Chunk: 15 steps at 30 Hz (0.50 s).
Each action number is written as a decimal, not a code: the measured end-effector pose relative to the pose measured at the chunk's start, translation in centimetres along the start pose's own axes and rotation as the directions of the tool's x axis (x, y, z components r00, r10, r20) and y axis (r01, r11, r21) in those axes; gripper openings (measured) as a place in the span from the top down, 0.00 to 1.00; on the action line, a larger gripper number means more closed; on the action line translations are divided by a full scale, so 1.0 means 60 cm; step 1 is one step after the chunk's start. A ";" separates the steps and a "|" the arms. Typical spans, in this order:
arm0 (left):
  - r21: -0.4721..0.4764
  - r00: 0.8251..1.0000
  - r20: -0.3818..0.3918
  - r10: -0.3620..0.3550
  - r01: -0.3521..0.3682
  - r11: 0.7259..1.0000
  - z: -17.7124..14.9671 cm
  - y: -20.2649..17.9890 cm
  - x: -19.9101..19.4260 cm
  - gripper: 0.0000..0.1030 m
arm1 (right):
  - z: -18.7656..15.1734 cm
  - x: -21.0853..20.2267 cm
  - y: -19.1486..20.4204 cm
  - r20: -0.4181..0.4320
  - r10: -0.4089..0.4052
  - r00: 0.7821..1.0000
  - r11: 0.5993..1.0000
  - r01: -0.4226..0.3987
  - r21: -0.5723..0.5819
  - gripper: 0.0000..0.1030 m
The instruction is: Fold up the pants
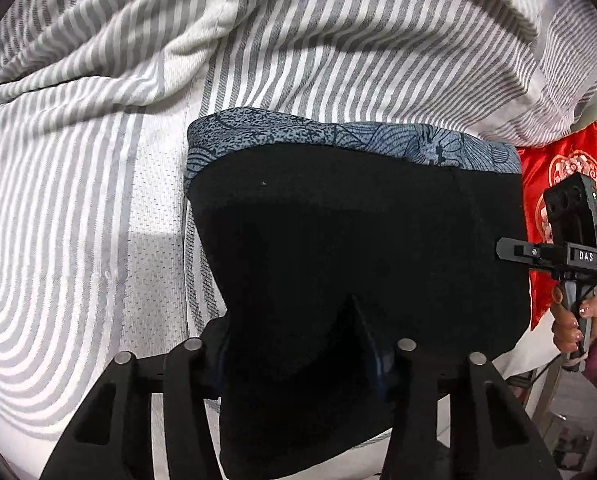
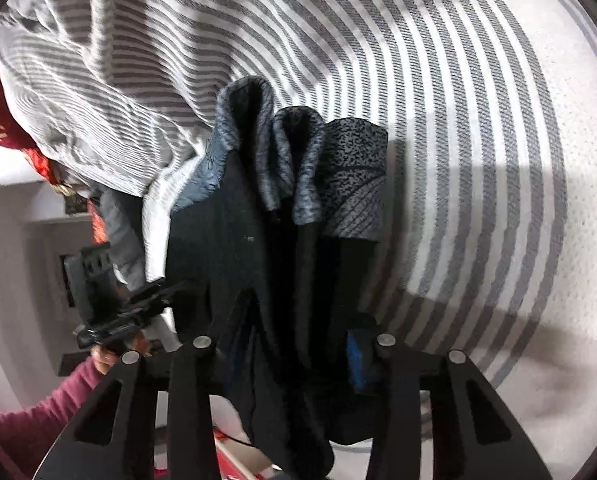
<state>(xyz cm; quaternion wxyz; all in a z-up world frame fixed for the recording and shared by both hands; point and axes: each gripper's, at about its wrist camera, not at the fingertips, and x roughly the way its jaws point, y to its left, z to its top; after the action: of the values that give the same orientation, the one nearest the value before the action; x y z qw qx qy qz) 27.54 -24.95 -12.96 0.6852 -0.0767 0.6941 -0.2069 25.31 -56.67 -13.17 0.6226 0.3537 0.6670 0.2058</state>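
Black pants (image 1: pixel 358 220) with a blue-grey patterned waistband (image 1: pixel 338 140) are spread over a striped bed. My left gripper (image 1: pixel 302 360) is shut on a raised pinch of the black cloth at the near edge. At the pants' right edge, the right gripper (image 1: pixel 508 250) reaches in from the side. In the right wrist view the pants (image 2: pixel 226 240) hang bunched in folds, with the waistband (image 2: pixel 354 176) curled at the far end. My right gripper (image 2: pixel 288 364) is shut on the black cloth, against its blue pad (image 2: pixel 356 364). The left gripper (image 2: pixel 166 292) meets the pants' left side.
Grey and white striped bedding (image 1: pixel 78 200) lies rumpled behind and to the left of the pants. A red embroidered cushion (image 1: pixel 558 168) sits at the right. A person's hand (image 1: pixel 578 328) in a pink sleeve holds the right gripper's handle. The bed's edge and floor (image 2: pixel 14 264) lie to the left.
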 end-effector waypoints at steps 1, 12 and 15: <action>-0.004 1.000 0.009 0.002 -0.002 1.000 0.000 -0.002 -0.005 0.52 | -0.003 -0.003 0.005 0.002 0.002 1.000 1.000 -0.002 -0.005 0.59; 0.030 0.999 0.038 -0.003 0.002 1.000 -0.034 -0.057 -0.055 0.52 | -0.069 -0.060 0.025 0.025 0.046 0.999 0.999 -0.046 0.000 0.60; 0.039 0.999 0.043 -0.002 0.000 0.999 -0.054 -0.075 -0.063 0.52 | -0.093 -0.080 0.024 0.032 0.046 0.998 0.999 -0.046 0.005 0.60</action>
<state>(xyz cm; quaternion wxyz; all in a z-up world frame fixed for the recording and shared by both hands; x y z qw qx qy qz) 23.72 -26.92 -7.79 0.7012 -0.0681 0.6750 -0.2192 20.04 -58.26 -8.07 0.6275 0.3740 0.6490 0.2126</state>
